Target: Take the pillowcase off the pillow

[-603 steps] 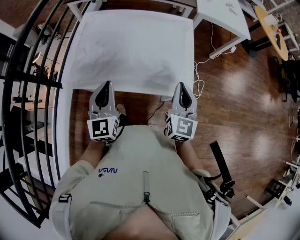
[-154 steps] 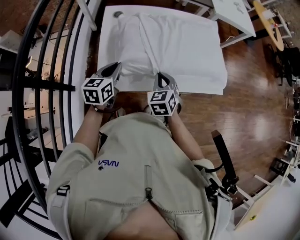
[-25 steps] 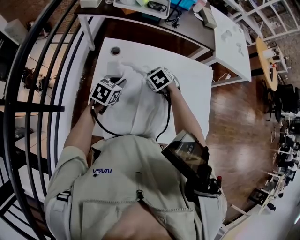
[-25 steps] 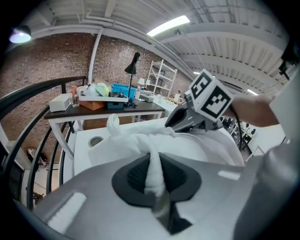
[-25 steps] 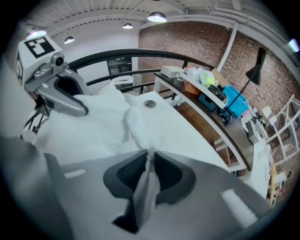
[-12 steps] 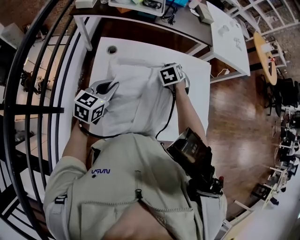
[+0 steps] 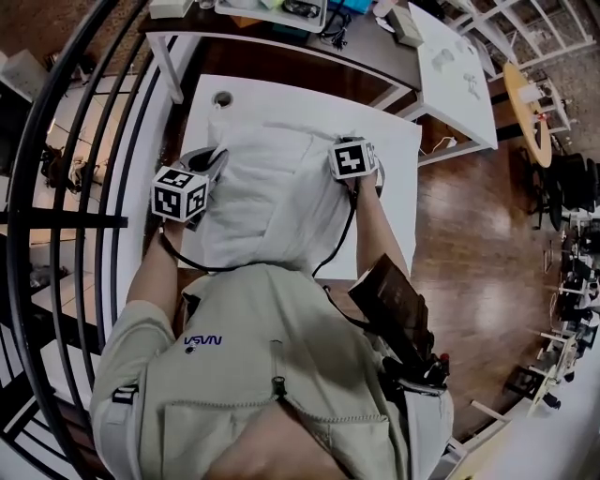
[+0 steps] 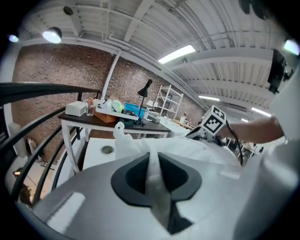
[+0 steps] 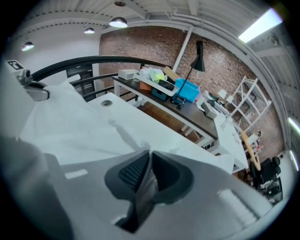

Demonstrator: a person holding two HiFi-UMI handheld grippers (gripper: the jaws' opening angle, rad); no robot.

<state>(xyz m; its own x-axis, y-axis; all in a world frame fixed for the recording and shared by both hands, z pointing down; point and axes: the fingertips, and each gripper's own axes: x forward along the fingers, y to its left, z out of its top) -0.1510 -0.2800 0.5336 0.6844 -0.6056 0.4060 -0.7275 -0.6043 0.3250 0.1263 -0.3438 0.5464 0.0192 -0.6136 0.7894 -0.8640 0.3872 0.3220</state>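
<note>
Pillowcase [image 7: 272, 202], white and, as far as I can judge, with the pillow inside it, lying lengthwise on the white counter [image 7: 398, 155], its near end hanging over the counter's edge towards my chest. My left gripper [image 7: 212, 161] sits at the cloth's left border, and in the left gripper view its fingers [image 8: 133, 177] are pressed together on a narrow fold of the white fabric. My right gripper [image 7: 367, 178] sits at the right border, the full width of the case between the two. Its fingers have just been closing and, in the right gripper view, are clamped on a pinch of the same cloth. Step in hand, by my reading: both sides are gripped and the draw-off is about to start. To do it well, each pinch should hold only the outer layer, since a caught pillow would travel with the case. Both hands should pull evenly and in one direction, away from the open end, which I cannot locate from these views. The black cable [image 7: 342, 234] trailing from the right gripper should stay clear of the cloth. Beyond lie a round hole [image 7: 222, 97] in the counter's far left corner, a darker cluttered counter [image 7: 281, 23] and, to my left, a black railing [image 7: 84, 187].
</note>
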